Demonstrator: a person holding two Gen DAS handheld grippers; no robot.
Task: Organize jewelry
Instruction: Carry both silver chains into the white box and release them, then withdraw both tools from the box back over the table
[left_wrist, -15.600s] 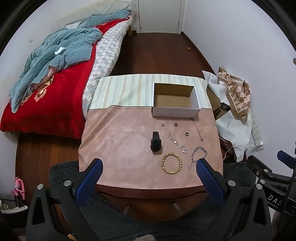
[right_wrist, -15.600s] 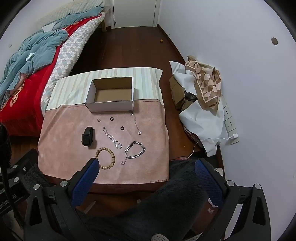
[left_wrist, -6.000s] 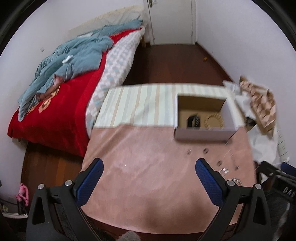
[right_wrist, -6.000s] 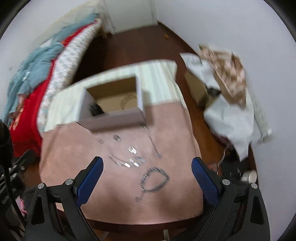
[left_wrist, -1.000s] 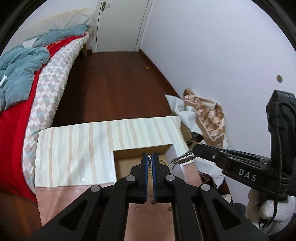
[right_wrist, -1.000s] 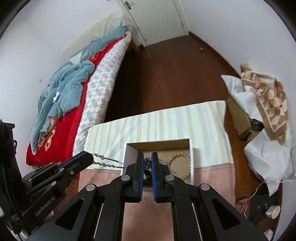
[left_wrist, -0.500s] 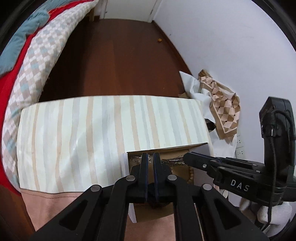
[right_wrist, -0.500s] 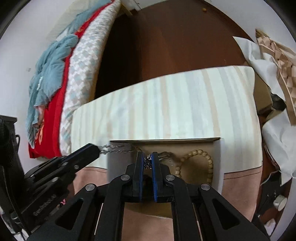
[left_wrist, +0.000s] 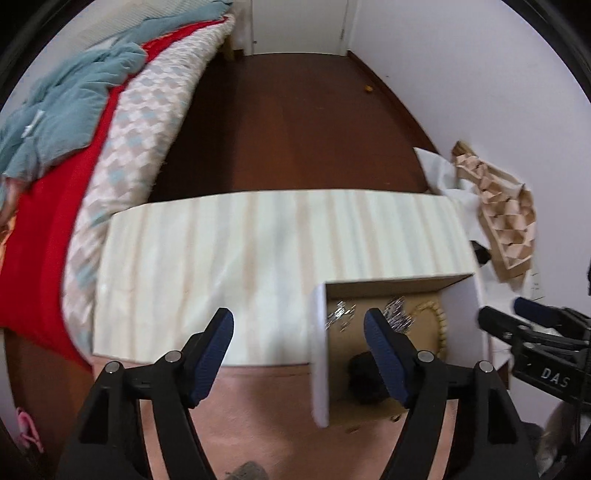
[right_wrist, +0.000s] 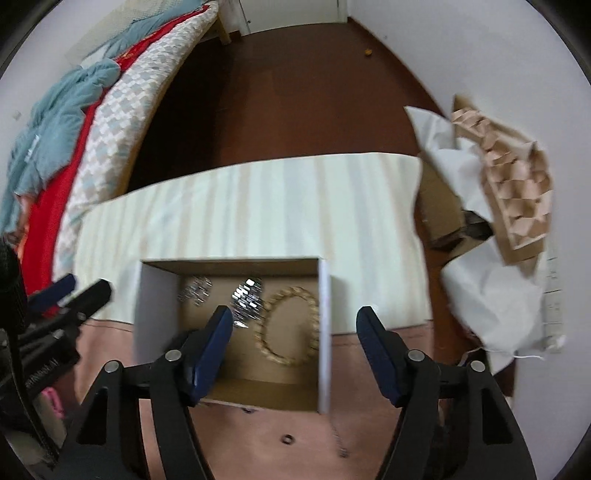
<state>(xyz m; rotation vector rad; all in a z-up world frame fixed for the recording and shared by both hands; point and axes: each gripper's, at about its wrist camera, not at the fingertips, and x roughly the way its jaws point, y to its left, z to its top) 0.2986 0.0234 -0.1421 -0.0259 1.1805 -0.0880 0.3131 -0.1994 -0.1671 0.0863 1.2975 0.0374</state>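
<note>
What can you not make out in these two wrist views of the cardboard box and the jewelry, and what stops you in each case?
- Black item in the cardboard box, left wrist view: half hidden by the left tool's finger; motion-blurred.
- Two silver chains, right wrist view: blur smears the links, so their type is unclear.
- Small ring on the pink cloth, right wrist view: too small for detail.
- Box's near wall, right wrist view: partly covered by the right tool.
</note>
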